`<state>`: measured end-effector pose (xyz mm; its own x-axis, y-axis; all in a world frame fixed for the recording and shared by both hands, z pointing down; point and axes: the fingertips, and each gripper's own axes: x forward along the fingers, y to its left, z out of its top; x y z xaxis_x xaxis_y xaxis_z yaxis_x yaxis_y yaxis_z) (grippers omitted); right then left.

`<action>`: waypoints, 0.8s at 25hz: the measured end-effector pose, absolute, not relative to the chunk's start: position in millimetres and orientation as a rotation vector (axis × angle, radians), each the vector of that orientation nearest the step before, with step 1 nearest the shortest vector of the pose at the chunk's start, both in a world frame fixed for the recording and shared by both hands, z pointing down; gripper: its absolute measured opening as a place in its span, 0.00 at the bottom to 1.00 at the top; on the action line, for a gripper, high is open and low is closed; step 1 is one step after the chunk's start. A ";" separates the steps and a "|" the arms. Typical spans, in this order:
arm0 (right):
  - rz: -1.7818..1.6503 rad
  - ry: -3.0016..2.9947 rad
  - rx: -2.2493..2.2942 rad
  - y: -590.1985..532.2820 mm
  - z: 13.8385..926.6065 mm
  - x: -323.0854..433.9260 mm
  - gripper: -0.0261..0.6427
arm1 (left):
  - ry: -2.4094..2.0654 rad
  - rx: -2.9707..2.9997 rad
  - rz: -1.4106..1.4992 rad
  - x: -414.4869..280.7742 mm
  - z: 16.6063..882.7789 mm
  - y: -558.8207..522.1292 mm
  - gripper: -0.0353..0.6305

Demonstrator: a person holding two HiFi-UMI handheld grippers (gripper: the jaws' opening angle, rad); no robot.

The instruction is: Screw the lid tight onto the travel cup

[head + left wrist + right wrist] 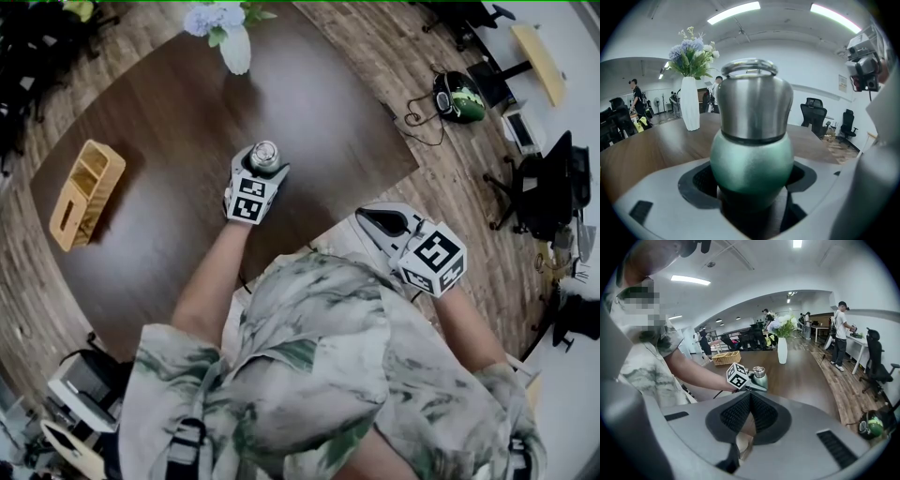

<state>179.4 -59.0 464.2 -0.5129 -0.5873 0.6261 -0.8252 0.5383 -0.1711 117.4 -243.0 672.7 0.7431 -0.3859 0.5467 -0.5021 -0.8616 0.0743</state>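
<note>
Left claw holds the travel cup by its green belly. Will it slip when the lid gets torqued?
Probably rigid: the travel cup looks like metal. Its rounded green belly gives the left claw little flat contact, so it may twist. The tall steel lid could make it top-heavy.

The green travel cup [751,164] stands upright, clamped in my left gripper [752,202], its steel lid [753,105] seated on top

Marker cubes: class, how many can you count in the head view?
2: one marker cube on the left tongs gripping the travel cup; one on the right tongs. None seem hidden.
</note>
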 end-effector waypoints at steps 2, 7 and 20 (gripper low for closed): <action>0.636 -2.272 1.137 -58.9 464.8 179.6 0.07 | -0.706 2.731 0.781 116.9 672.9 -241.2 0.65; 0.635 -2.279 1.112 -61.0 466.4 176.7 0.07 | -0.705 2.756 0.782 116.6 674.3 -239.1 0.65; 0.594 -2.314 1.005 -69.5 470.6 157.6 0.07 | -0.720 2.733 0.784 111.3 675.1 -233.3 0.65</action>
<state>157.6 -69.5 470.6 -0.5745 -0.5214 0.6310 -0.7609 0.6243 -0.1769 111.3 -233.3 675.1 0.7393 -0.3972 0.5437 -0.5078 -0.8592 0.0629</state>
